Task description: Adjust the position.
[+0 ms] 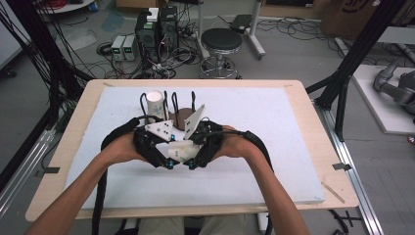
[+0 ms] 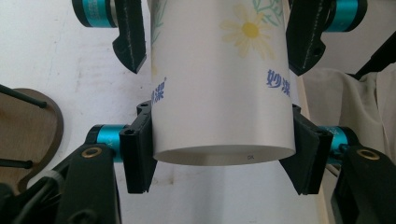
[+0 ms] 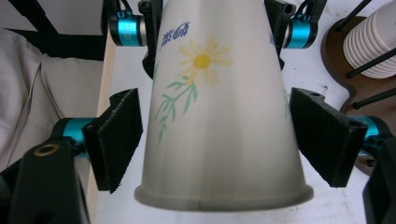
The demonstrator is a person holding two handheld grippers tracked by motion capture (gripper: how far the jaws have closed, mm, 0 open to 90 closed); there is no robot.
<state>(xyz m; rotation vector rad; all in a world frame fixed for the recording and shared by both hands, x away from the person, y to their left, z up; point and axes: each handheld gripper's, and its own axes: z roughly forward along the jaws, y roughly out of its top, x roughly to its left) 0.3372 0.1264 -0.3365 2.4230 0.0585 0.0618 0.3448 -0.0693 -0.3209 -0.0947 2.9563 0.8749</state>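
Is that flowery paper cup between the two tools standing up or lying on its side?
On its side, as far as I can tell: the paper cup is held level between both grippers, base toward the left gripper, rim toward the right gripper.

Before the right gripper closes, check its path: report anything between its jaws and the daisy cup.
Nothing visible does. The paper cup lies between the right gripper's jaws with bare gaps on both sides; the left gripper clamps its base end.

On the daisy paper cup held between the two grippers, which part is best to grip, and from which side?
Grip the paper cup on its side wall near the narrow base, jaws on opposite sides, as the left gripper does. The wall tapers, and the thin wide rim probably crushes more easily.
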